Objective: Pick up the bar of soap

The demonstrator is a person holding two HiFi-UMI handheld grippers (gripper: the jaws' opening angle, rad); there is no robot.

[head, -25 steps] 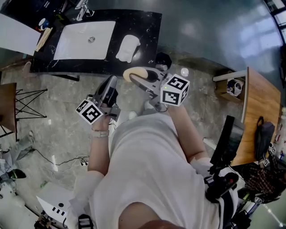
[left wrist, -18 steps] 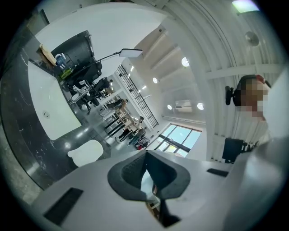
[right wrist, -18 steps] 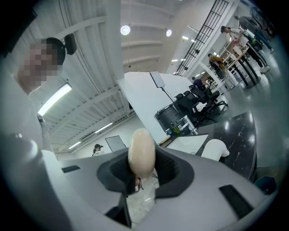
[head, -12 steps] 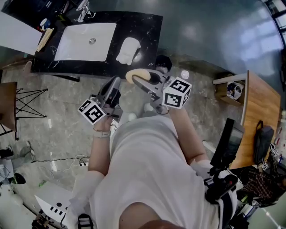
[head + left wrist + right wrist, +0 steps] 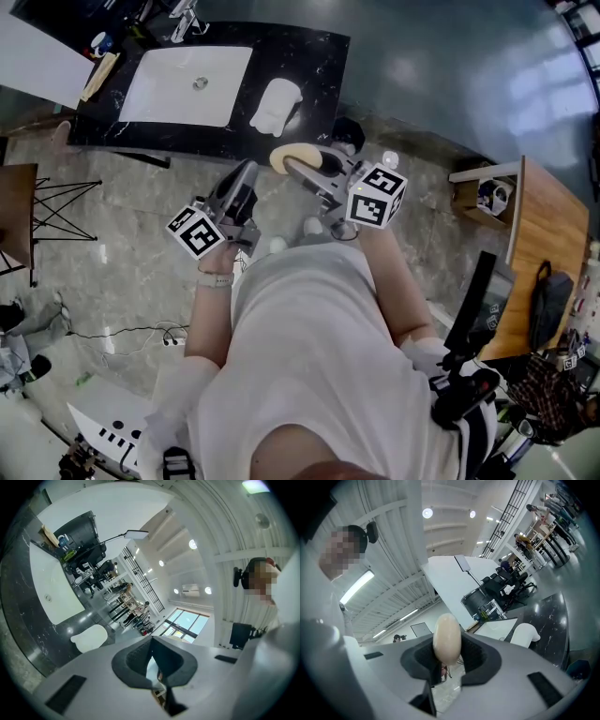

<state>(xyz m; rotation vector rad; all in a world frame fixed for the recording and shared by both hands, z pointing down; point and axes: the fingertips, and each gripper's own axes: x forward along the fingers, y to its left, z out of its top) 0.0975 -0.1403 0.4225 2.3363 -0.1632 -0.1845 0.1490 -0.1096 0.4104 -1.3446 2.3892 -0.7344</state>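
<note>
Right tongs [image 5: 447, 657] drifted rightward, clamping oval soap [image 5: 447, 637].

The room is lit brightly by ceiling lamps [image 5: 427, 513] and a window [image 5: 183, 624]. Glare is seen on the glossy floor [image 5: 530, 86]. Both gripper views are strongly curved and darkened at the edges.
</note>
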